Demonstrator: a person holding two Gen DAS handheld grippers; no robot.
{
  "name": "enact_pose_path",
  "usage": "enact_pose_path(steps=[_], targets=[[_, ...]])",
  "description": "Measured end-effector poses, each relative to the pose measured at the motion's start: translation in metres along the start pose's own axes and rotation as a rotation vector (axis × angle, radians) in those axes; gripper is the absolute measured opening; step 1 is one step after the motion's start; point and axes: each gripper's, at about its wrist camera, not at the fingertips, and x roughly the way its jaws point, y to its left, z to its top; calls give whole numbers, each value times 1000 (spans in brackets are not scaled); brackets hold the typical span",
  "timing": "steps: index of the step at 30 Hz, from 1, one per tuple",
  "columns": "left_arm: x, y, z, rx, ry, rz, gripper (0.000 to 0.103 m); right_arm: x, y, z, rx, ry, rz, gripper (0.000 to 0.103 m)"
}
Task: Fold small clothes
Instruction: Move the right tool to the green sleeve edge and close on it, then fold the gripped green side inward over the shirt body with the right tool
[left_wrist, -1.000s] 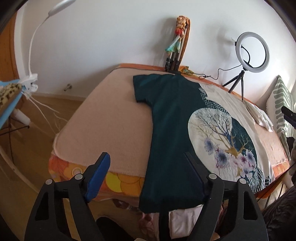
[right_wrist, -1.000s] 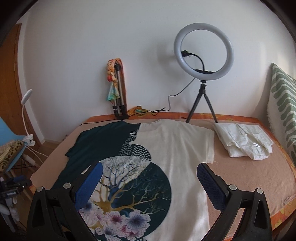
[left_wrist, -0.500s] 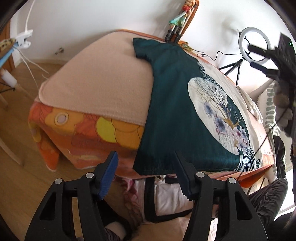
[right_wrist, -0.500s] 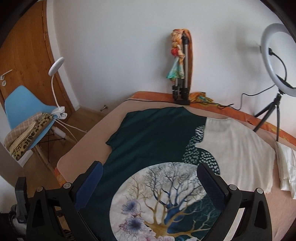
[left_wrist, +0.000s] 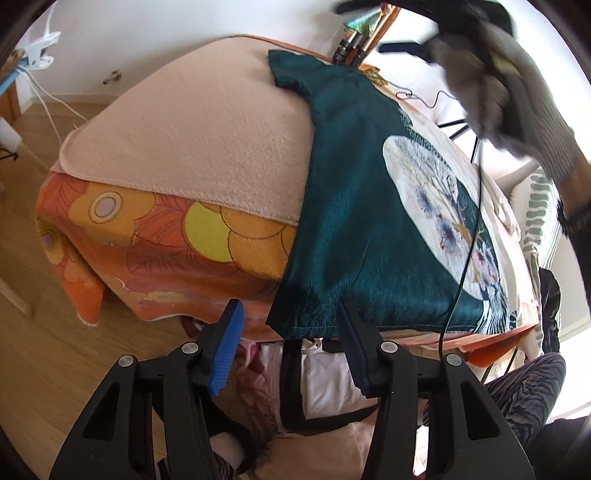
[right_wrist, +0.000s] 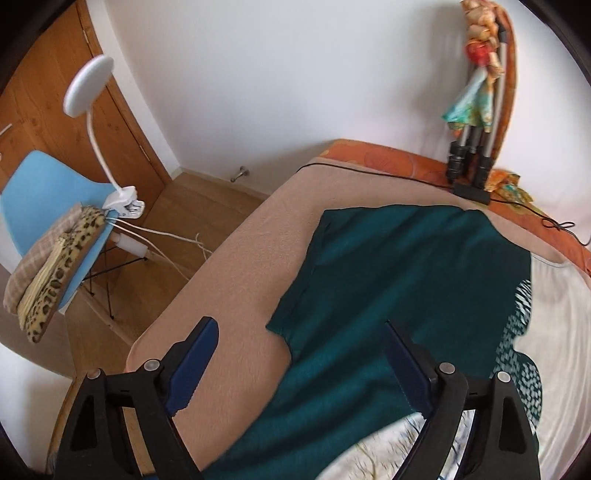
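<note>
A teal and cream T-shirt with a tree-and-flower print lies spread flat on the bed, its bottom hem hanging over the near edge. My left gripper is open, just below and in front of the hem's left corner, touching nothing. My right gripper is open and hovers above the shirt's teal left sleeve. The gloved hand holding the right gripper shows at the top right of the left wrist view.
The bed has a peach blanket over an orange floral cover. A bag of clothes sits below the bed edge. A blue chair with a clip lamp stands at left. A folded tripod leans on the wall.
My left gripper has dropped and moved in toward the shirt's hem corner. My right gripper has swung left and down over the teal sleeve. Both stay open.
</note>
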Motion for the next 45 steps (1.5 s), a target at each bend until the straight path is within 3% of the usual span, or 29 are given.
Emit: enact_pose_path(steps=[12, 25, 31, 36, 38, 41, 45], targets=[[16, 7, 1, -15, 48, -14, 47, 93, 20, 33, -5, 119, -30, 80], [24, 7, 5, -19, 70, -64, 24, 138, 25, 27, -57, 233, -96, 71], [22, 2, 5, -2, 63, -86, 8, 140, 17, 22, -69, 250, -124, 55], [19, -2, 5, 4, 57, -99, 3, 135, 11, 20, -70, 249, -140, 32], [17, -3, 5, 3, 49, -108, 2, 133, 6, 20, -55, 248, -126, 17], [11, -8, 7, 25, 24, -115, 2, 128, 2, 20, -41, 235, -124, 6], [0, -16, 10, 33, -10, -158, 2, 114, -9, 21, -9, 203, -117, 3]])
